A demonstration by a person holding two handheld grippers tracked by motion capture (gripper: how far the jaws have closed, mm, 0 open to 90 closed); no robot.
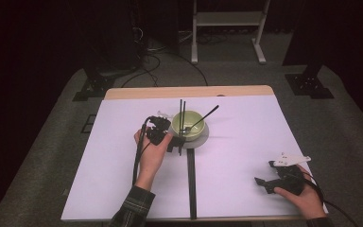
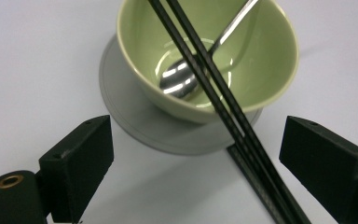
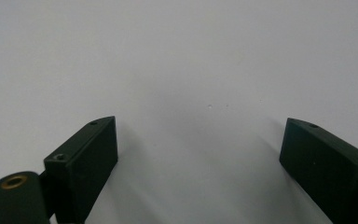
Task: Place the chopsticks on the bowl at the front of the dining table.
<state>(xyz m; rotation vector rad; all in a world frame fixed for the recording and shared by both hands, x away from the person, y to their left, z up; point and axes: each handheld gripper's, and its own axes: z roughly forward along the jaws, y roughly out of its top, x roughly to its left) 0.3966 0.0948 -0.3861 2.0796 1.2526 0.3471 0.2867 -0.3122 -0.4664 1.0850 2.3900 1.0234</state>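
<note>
A green bowl on a grey saucer holds a spoon; two black chopsticks lie across its rim. Left tongs and right tongs both gape wide, empty.

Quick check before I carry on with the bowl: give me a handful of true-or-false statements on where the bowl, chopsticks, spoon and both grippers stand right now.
1. The green bowl sits on a grey saucer. True.
2. The chopsticks lie flat on the table beside the bowl. False: they lie across the bowl's rim.
3. A spoon rests inside the bowl. True.
4. The left gripper is shut on the chopsticks. False: its jaws stand wide apart.
5. The right gripper holds the spoon. False: it is open over bare table.
</note>
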